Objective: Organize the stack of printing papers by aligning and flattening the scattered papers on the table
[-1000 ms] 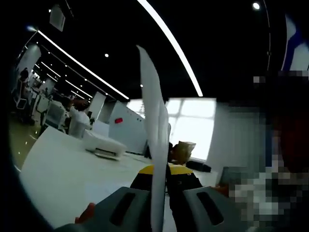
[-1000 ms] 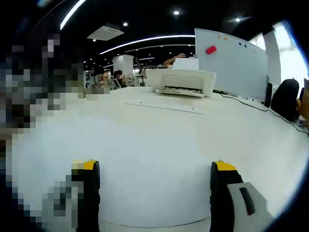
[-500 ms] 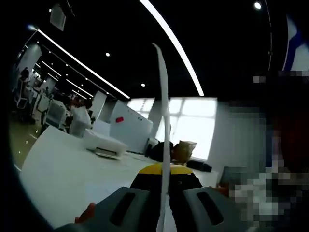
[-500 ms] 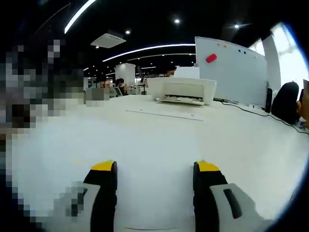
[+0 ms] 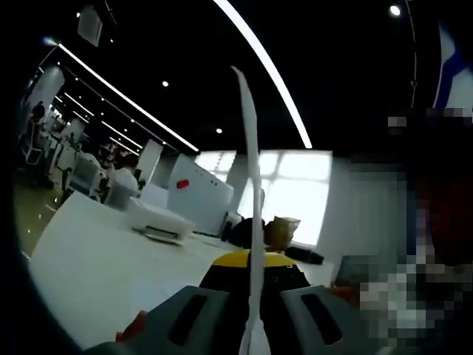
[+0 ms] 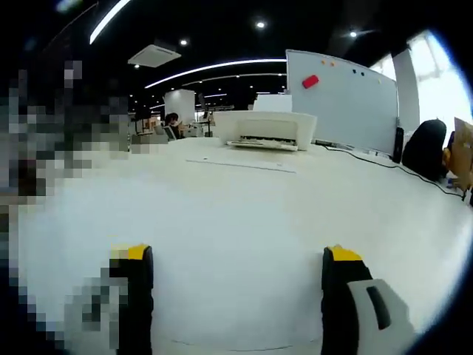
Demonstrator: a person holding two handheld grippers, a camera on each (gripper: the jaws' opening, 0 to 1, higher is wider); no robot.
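Note:
My left gripper (image 5: 251,260) is shut on white printing paper (image 5: 250,185). The paper stands upright between the yellow-tipped jaws and I see it edge-on as a thin strip rising well above the white table (image 5: 89,259). My right gripper (image 6: 236,255) is open wide with nothing between its fingers, low over the white table (image 6: 244,214). A flat sheet of paper (image 6: 240,163) lies farther back on that table, in front of the printer.
A white printer (image 6: 264,129) stands at the table's far side, also visible as the printer (image 5: 159,222) in the left gripper view. A whiteboard (image 6: 344,96) with a red magnet stands behind it. A black chair (image 6: 425,148) and a cable (image 6: 384,166) are at the right.
The held paper has turned from a slanted face to fully edge-on. The right gripper's jaws narrowed half a second ago and now stand wide apart again.

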